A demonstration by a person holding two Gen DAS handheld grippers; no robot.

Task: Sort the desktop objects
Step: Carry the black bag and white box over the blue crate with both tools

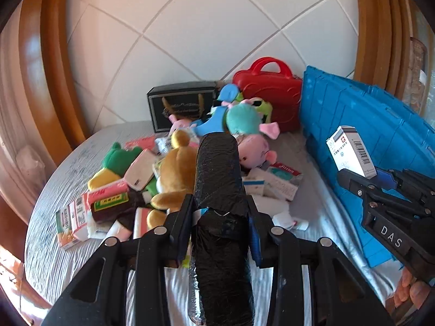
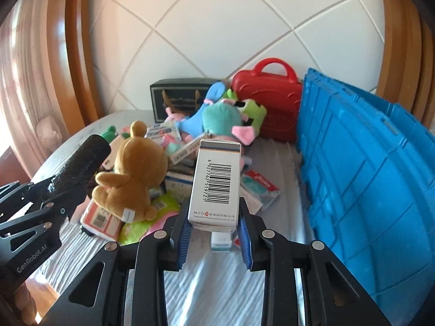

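Clamping a black roll (image 1: 217, 190), the left gripper (image 1: 220, 217) is near; the right gripper (image 2: 214, 225) grips a white box (image 2: 216, 184) beside the blue crate (image 2: 367, 163).

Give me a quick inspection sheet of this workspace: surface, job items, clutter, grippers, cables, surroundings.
Surface: round table, pale striped cloth.
Job's things: black roll; white medicine box; blue crate at right.
Clutter: brown teddy, pink pig plush, other plush toys, more cartons, red case, black box.
Grippers: left gripper shut on the roll; right gripper shut on the medicine box.
Cables: nothing seen.
Surroundings: white tiled wall, wooden frames.
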